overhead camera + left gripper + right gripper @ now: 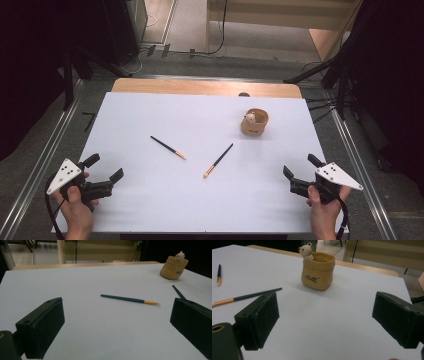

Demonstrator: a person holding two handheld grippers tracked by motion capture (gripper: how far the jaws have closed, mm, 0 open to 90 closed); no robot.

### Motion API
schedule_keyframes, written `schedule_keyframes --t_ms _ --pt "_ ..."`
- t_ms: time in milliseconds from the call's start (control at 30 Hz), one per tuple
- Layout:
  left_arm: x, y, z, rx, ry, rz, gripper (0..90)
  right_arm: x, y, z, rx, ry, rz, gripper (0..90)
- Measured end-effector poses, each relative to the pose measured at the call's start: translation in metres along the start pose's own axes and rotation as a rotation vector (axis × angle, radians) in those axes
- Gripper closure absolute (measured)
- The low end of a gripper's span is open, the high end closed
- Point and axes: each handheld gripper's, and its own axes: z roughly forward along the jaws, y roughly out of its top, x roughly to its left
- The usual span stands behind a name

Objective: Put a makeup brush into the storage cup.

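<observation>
Grippers: we find the left gripper (105, 168) at the near left corner of the table (150, 200) and the right gripper (300, 167) at the near right, each held in a hand and low over the white surface.
Left jaws: wide apart, nothing between them; in the left gripper view they frame bare table.
Right jaws: likewise wide apart and holding nothing.
Left brush: we note a dark-handled brush (168, 147) with a gold ferrule lying flat left of centre, tip pointing near and right; it lies ahead of the left gripper, well apart from it.
Right brush: a second brush (218, 161) lies flat near centre, tip toward the near side, handle slanting far and right; apart from the first brush, not touching.
Pot: a tan sack-shaped pot (254, 122) stands upright at far right of centre, with a small white bear figure (249, 117) at its rim. We cannot tell with certainty whether the bear is part of the pot or sits in it.
Pot contents: in the right gripper view the interior, as far as we see, holds no brush.
Surround: bare wooden edge (200, 87) at the table's far side.
</observation>
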Motion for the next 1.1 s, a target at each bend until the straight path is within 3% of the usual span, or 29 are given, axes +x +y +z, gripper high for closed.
schedule_keyframes --t_ms 167,300,433,733,1100 --pt "-0.003 0.003 0.001 0.002 -0.008 0.022 0.0 0.002 0.005 0.004 -0.003 0.023 -0.002 7.8" --pt "-0.004 0.001 0.007 0.016 -0.019 0.012 0.0 0.003 0.014 0.006 -0.008 0.044 0.008 7.7" --pt "-0.008 0.001 0.009 0.023 -0.024 0.04 0.0 0.007 0.023 0.013 -0.009 0.063 0.0 6.8" --pt "-0.012 0.007 0.019 0.049 -0.032 0.068 0.0 0.024 0.039 0.031 0.016 0.144 -0.05 4.4" --pt "-0.013 0.006 0.021 0.051 -0.054 0.057 0.0 0.041 0.052 0.052 0.064 0.197 -0.107 3.7"
